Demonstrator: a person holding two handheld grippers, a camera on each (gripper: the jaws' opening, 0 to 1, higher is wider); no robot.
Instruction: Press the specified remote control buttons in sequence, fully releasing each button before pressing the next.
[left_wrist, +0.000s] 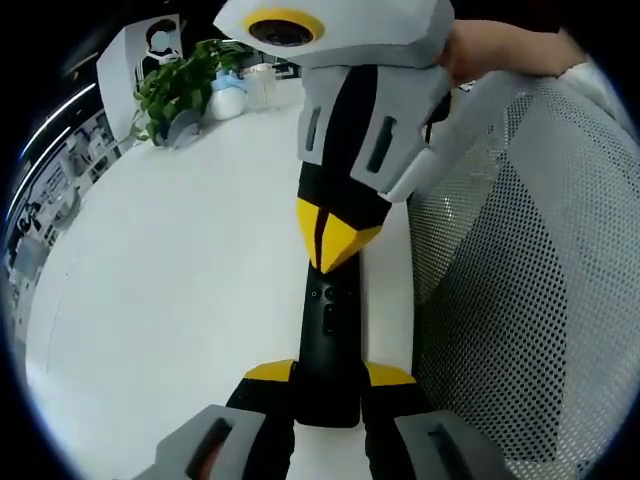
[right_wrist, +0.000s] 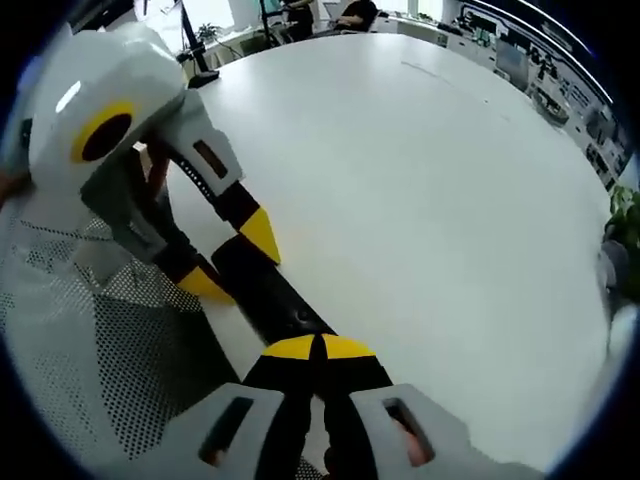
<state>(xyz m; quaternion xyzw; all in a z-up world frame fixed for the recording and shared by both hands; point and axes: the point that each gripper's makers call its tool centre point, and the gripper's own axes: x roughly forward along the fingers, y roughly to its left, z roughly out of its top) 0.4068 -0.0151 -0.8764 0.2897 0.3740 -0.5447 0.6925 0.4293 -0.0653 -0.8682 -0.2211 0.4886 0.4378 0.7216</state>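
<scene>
A slim black remote (left_wrist: 328, 320) lies lengthwise over the white table (left_wrist: 180, 260), close to its edge. My left gripper (left_wrist: 330, 375) is shut on the remote's near end, one yellow-tipped jaw on each side. My right gripper (left_wrist: 335, 240) comes in from the far side with its jaws shut together, and its yellow tips are down on the remote's far part, above the round buttons. In the right gripper view, the right gripper (right_wrist: 320, 347) sits shut over the remote (right_wrist: 285, 305). Beyond it, the left gripper (right_wrist: 233, 260) clasps the remote's other end.
A grey mesh chair back (left_wrist: 520, 300) stands tight against the table edge beside the remote, also seen as mesh (right_wrist: 90, 330). A potted plant (left_wrist: 175, 85) and a pale bottle (left_wrist: 228, 95) stand at the table's far end. A hand (left_wrist: 490, 50) holds the right gripper.
</scene>
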